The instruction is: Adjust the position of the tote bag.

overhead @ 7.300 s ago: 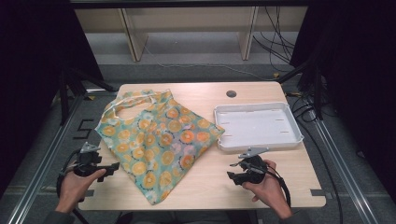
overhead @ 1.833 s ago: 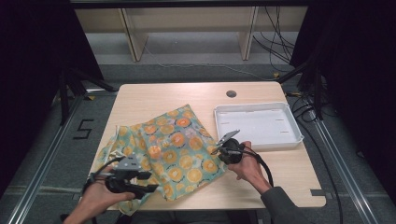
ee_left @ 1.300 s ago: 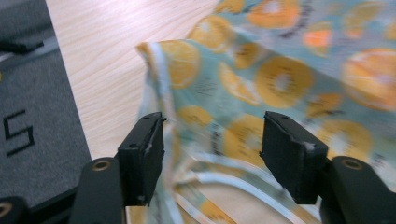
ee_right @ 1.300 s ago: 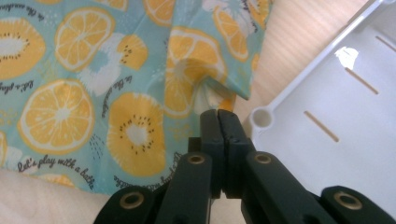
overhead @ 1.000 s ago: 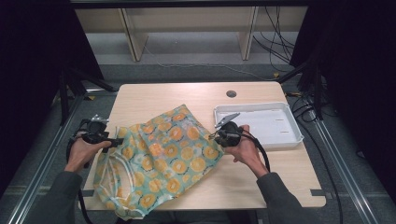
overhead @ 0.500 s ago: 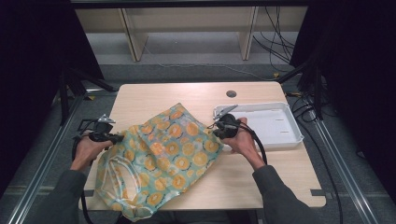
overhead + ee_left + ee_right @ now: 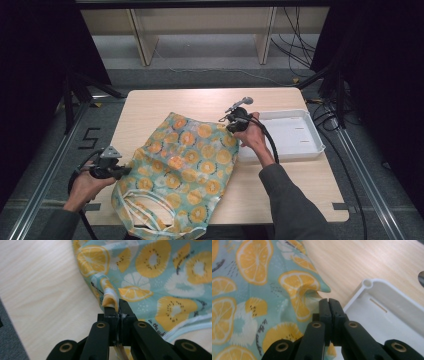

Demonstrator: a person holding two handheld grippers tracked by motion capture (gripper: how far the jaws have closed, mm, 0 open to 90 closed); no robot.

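Fabric of the fruit-print bag (image 7: 185,175) now lies stretched slantwise beside the white tray (image 7: 310,145), its handles hanging over the table's (image 7: 190,102) near edge. Since half a second ago the left gripper (image 7: 117,171) has slid nearer that edge, its jaws having just closed on the bag's rim. The right gripper (image 7: 235,122) pinches the bag's corner against the tray. Bare tabletop lies behind the tray.
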